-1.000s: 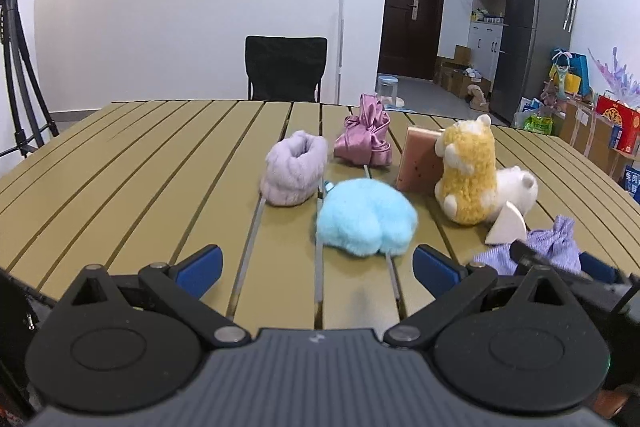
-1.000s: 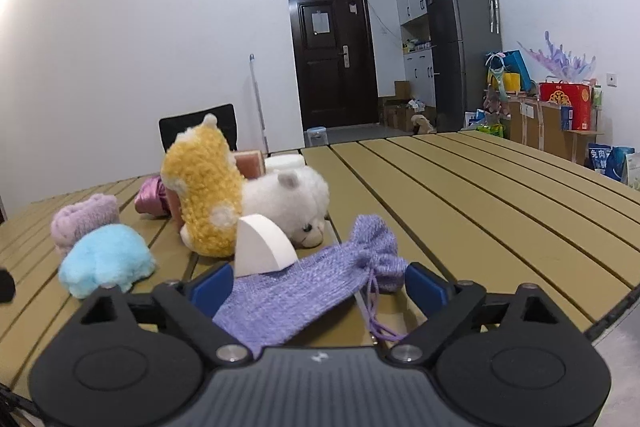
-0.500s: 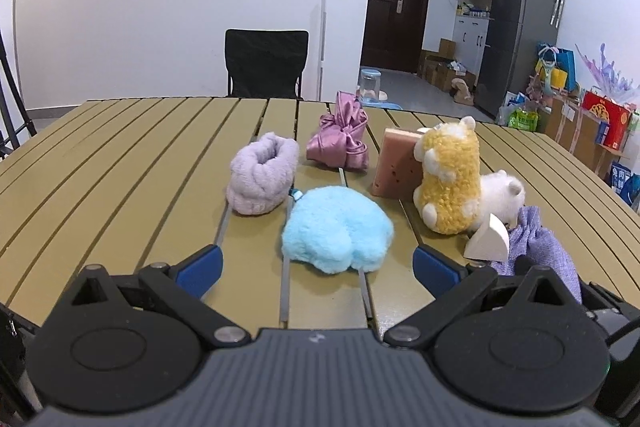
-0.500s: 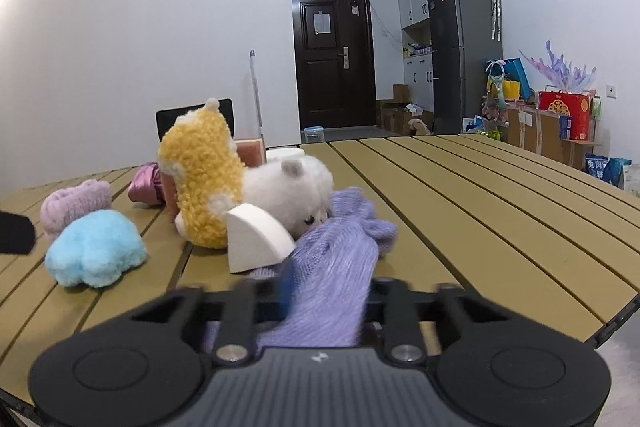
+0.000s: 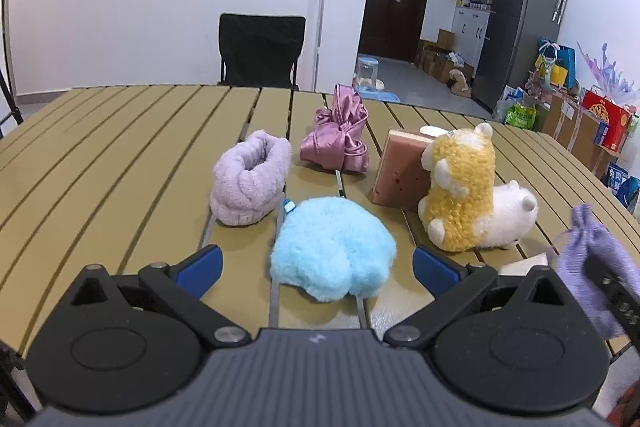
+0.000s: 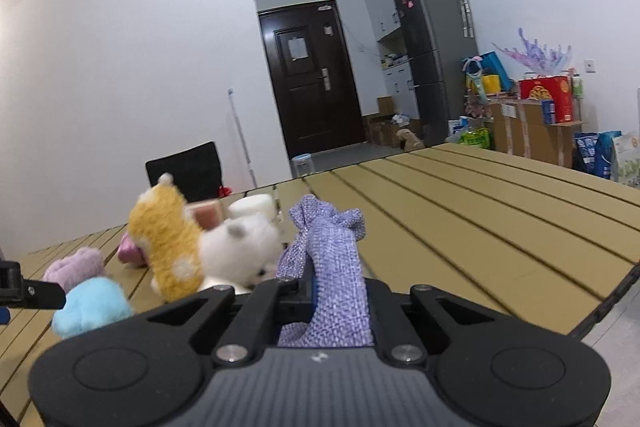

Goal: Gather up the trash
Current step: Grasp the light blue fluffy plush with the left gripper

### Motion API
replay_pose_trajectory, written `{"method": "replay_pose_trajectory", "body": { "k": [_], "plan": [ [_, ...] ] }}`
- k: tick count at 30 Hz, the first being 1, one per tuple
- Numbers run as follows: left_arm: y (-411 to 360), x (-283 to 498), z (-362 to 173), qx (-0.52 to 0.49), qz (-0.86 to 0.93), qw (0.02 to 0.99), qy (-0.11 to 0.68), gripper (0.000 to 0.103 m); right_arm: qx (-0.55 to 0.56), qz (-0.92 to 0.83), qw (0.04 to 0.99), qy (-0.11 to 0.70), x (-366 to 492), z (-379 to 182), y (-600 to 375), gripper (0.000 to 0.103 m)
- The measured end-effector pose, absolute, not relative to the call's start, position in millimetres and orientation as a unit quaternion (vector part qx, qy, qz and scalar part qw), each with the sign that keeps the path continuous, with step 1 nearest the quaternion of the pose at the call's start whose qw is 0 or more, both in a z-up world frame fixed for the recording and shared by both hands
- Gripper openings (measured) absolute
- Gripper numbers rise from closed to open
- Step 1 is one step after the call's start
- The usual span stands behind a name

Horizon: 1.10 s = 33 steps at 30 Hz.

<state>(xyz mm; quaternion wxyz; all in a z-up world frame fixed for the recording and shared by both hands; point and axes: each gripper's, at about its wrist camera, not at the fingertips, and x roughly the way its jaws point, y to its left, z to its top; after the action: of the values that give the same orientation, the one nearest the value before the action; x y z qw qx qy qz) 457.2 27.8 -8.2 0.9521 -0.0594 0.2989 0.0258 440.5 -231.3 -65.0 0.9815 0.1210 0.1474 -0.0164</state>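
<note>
My right gripper [image 6: 326,291] is shut on a purple knitted drawstring pouch [image 6: 328,255] and holds it above the table; the pouch also shows at the right of the left wrist view [image 5: 592,251]. My left gripper [image 5: 316,263] is open and empty, just in front of a light blue fluffy item [image 5: 332,251]. Behind it lie a lilac fluffy roll [image 5: 252,183], a pink satin bag [image 5: 340,143], a brown sponge block [image 5: 400,171], a yellow plush [image 5: 460,183] and a white plush [image 5: 512,215]. A white foam wedge [image 5: 524,263] lies by the plushes.
The wooden slatted table [image 5: 120,155] runs wide to the left and, in the right wrist view [image 6: 480,211], to the right. A black chair [image 5: 260,51] stands at the far edge. A fridge [image 5: 516,19], boxes and bags line the right wall.
My right gripper closed on the purple pouch and lifted it off the table. My left gripper drifted left, still open.
</note>
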Motion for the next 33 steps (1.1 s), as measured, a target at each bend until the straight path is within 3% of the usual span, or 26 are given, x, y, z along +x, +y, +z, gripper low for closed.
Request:
{"method": "replay_pose_trajectory", "body": {
  "k": [27,33],
  "plan": [
    [-5.0,519.7,-46.4,-0.023,0.061,0.931,0.36,0.103,0.156,-0.051,0.975,0.148,432.3,-64.6,-282.7,0.004],
    [-4.7,516.0,-45.1,-0.028,0.061,0.933,0.353,0.087,0.157,-0.05,0.975,0.149,433.1,-64.7,-281.3,0.004]
  ]
}}
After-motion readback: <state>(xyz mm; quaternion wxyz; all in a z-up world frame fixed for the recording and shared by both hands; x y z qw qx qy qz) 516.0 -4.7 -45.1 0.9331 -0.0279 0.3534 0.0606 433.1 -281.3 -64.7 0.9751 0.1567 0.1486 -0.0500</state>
